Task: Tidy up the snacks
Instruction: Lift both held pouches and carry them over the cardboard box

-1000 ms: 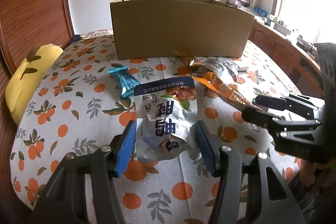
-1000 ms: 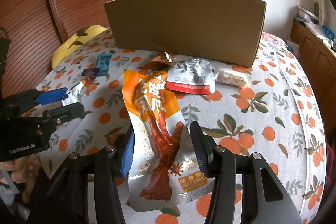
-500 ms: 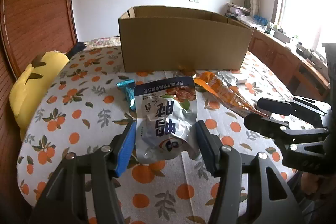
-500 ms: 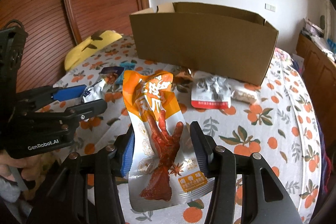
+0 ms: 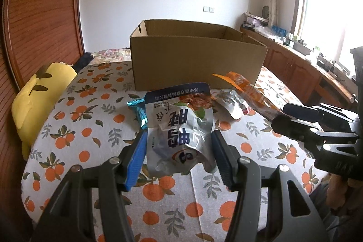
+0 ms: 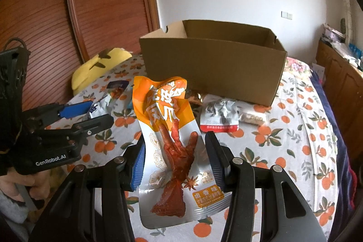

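Observation:
My left gripper (image 5: 178,146) is shut on a silver and blue snack pouch (image 5: 179,128), held up above the bed. In the right wrist view my right gripper (image 6: 174,155) is shut on an orange chicken-foot pouch (image 6: 172,140), also lifted. An open cardboard box (image 5: 195,56) stands ahead on the orange-print bedspread (image 5: 90,133); its inside looks bare where it shows (image 6: 226,35). The right gripper (image 5: 281,116) shows at the right of the left wrist view, and the left gripper (image 6: 93,112) at the left of the right wrist view.
A teal wrapper (image 5: 138,110), a silver and red packet (image 6: 220,117) and a small white packet (image 6: 251,118) lie before the box. A yellow plush pillow (image 5: 38,96) rests at the bed's left. Wooden cabinets (image 5: 306,69) line the right wall, a wooden door (image 6: 102,3) the left.
Both grippers have risen with their pouches, so the views now look over the box's rim into it. The grips have not changed.

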The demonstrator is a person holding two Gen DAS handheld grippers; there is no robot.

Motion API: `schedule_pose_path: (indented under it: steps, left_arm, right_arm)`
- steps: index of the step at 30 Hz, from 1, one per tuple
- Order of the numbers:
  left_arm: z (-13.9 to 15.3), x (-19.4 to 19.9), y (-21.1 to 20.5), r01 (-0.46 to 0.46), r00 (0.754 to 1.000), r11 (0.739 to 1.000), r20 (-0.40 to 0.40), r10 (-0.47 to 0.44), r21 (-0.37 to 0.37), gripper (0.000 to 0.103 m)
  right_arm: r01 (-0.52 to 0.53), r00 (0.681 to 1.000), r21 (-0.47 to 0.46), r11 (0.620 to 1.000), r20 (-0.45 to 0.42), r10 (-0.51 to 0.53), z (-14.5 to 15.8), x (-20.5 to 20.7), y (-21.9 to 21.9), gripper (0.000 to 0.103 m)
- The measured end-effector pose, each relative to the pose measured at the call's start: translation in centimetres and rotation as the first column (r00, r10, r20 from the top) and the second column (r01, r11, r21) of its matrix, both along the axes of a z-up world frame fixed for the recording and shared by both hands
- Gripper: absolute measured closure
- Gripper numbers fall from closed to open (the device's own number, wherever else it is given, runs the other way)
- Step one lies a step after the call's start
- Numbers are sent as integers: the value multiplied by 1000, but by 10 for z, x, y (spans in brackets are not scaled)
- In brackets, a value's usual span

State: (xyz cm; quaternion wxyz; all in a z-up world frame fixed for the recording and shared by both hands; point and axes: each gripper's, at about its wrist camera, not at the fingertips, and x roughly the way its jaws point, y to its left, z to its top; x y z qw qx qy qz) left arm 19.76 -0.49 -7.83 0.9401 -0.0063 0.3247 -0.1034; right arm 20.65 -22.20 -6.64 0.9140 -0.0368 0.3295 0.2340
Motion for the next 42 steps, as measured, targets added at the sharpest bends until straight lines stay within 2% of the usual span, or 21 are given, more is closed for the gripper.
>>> schedule_pose_path:
  steps: [7, 14, 25, 35, 42]
  left_arm:
    - [18, 2, -3, 16, 999, 1000, 47, -16, -1, 47]
    - [44, 22, -12, 55, 992, 998, 114, -56, 17, 47]
    - [76, 81, -26, 138, 969, 990, 200, -142, 35, 47]
    - [86, 138, -32, 181, 956, 983, 230, -184, 34, 46]
    - [84, 185, -30, 170, 960, 985, 218, -175, 40, 46]
  right_arm:
    - [2, 999, 12, 1000, 33, -2, 14, -3, -9, 53]
    - [15, 997, -1, 1000, 70, -14, 33, 8, -19, 53]
    - [71, 991, -45, 996, 118, -66, 67, 45, -24, 53]
    - [108, 977, -63, 992, 194, -94, 91, 87, -24, 53]
    - [113, 969, -65, 991, 228, -95, 99, 127, -20, 53]
